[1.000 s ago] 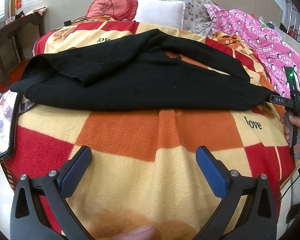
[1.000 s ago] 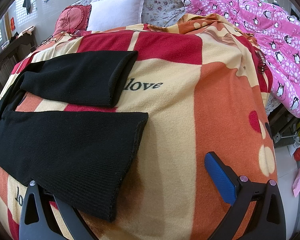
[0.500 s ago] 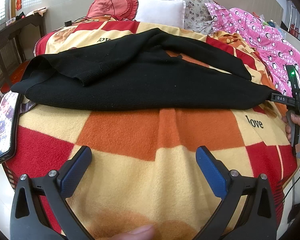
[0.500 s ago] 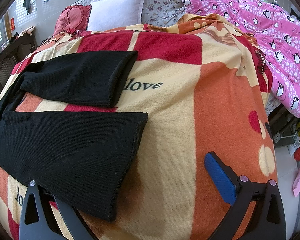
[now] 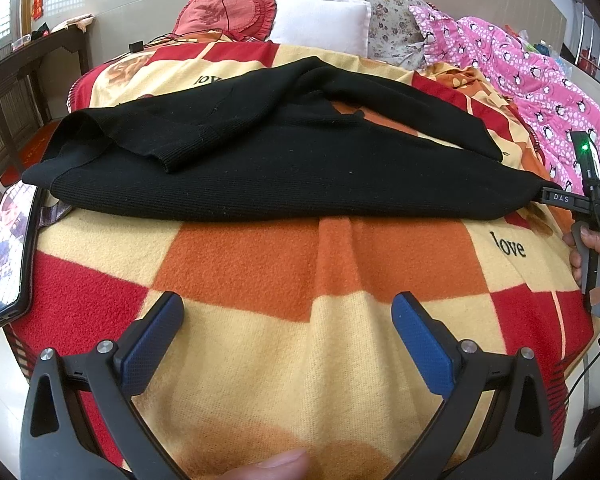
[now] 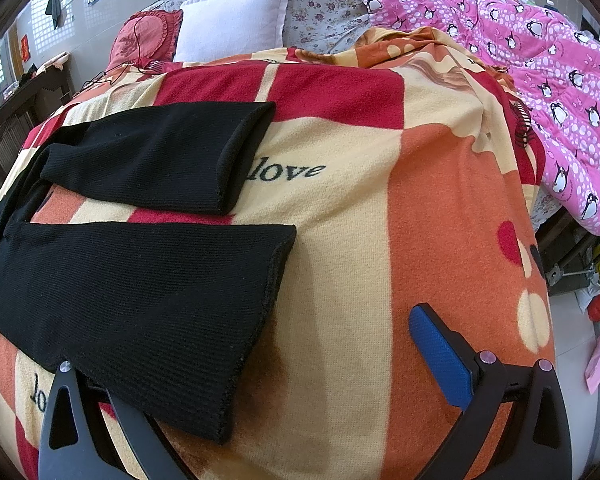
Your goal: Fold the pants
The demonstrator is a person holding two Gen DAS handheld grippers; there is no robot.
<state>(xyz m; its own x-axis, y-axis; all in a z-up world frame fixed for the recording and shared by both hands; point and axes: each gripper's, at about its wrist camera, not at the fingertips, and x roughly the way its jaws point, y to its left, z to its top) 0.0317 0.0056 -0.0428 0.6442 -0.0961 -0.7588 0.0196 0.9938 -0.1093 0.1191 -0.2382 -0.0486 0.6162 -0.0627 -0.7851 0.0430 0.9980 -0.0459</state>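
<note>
Nothing shifted since earlier frames: pants (image 5: 284,176) flat on bed blanket (image 5: 340,340), unfolded. Left hand-held gripper (image 5: 287,328) spread, idle. Right hand-held gripper (image 6: 300,360) spread, one finger under near leg cuff (image 6: 252,344); fold not begun.

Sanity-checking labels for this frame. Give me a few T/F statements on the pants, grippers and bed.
1. The black pants lie spread on the checked blanket. True.
2. The left gripper is shut on the waistband. False: its jaws stand open over bare blanket.
3. The two leg cuffs lie stacked. False: near cuff and far cuff lie apart.
4. The near cuff covers the right gripper's left finger. True.
5. A white pillow sits at the head of the bed. True.
</note>
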